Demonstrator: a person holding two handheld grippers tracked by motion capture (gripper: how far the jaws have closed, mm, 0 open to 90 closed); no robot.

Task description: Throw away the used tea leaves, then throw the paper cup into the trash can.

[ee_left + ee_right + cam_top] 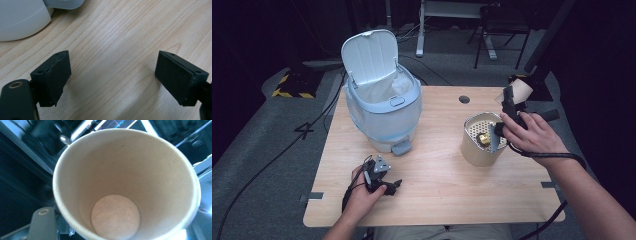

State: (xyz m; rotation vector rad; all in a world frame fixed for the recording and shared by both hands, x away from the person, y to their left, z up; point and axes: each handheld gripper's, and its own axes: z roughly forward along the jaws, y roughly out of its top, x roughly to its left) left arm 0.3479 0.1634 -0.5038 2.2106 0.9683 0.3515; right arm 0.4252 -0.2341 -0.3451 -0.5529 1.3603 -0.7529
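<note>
My right gripper (pixel 513 98) is raised above the table's right side, shut on the rim of an empty paper cup (pixel 524 89). In the right gripper view I look straight into the cup (pixel 125 170), and one grey finger (pixel 43 223) shows outside its wall. My left gripper (pixel 379 172) rests low over the wood near the front left. Its jaws (pixel 112 75) stand wide apart with bare table between them.
A pale blue pedal bin (pixel 384 110) with its lid (pixel 369 55) up and a liner inside stands at the back left; its base (pixel 20 20) is just beyond my left gripper. A tan cylinder (pixel 474 150) with a perforated insert and a brass piece (pixel 484 138) sits below my right hand.
</note>
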